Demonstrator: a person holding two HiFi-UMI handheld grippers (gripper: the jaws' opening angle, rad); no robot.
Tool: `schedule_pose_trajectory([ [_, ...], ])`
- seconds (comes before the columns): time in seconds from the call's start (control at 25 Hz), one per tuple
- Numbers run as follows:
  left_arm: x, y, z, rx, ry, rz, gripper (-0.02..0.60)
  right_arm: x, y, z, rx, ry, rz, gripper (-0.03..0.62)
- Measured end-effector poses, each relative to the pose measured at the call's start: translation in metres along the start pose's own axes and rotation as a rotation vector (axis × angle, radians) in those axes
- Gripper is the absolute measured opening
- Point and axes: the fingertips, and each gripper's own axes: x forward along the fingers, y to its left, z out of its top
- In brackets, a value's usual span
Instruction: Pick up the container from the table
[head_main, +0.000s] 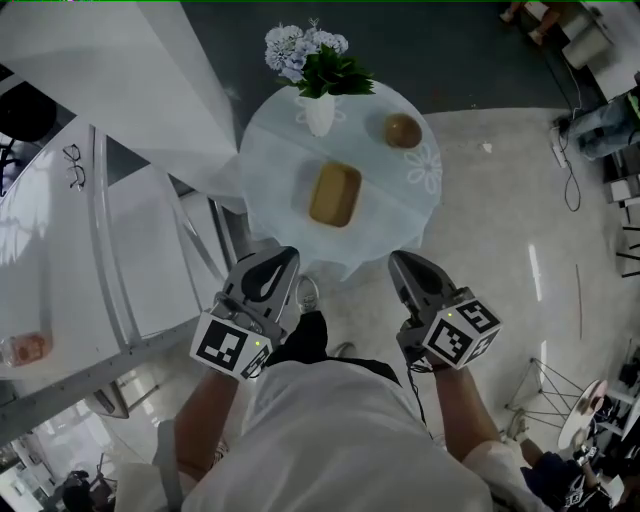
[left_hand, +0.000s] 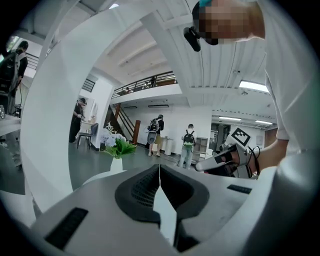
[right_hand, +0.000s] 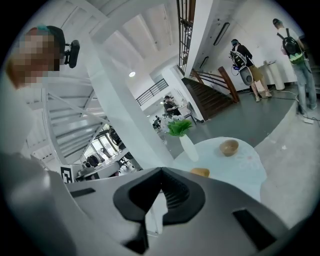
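**Both tools shut and empty, container waiting mid-surface**

From where I stand, the person is a step short of the small round surface (head_main: 268, 175) with its pale cloth. One tool is in each hand at about waist height. The left tool (head_main: 284, 258) has its jaws pressed together with nothing between them. The right tool (head_main: 399, 260) is the same, shut tight and empty. Both point forward and slightly down toward the surface, side by side, with the person's body between them. To me that looks like a carrying posture for an approach, not a reach.

The container (head_main: 335, 194), a tan box with rounded corners, lies flat near the middle of the surface. It is well apart from both tools and nothing touches it. Behind it a white vase (head_main: 319, 113) holds pale flowers (head_main: 304, 48). A round brown bowl (head_main: 403, 130) sits toward the far right edge. Both stand clear of the container, so there is bare cloth all round it.

That free space matters, I'd say. A tool can come at the container from the near side without brushing the vase. The pick-up itself has not begun. Whichever tool goes in will have to spread its jaws wide enough to take the box across its narrower side.
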Motion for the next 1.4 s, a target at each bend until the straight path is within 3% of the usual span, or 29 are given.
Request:
schedule_pose_trajectory([
  [0.52, 0.021, 0.071, 0.01, -0.038, -0.006, -0.015, 0.021, 0.069, -0.002, 0.024, 0.003, 0.019, -0.044, 0.015],
  [0.96, 0.022, 0.099, 0.007, -0.065, -0.009, -0.001, 0.021, 0.103, -0.011, 0.028, -0.007, 0.054, -0.077, 0.015],
  [1.4, 0.034, 0.121, -0.007, -0.081, 0.036, 0.052, 0.021, 0.137, -0.052, 0.025, 0.026, 0.074, -0.113, 0.015],
])
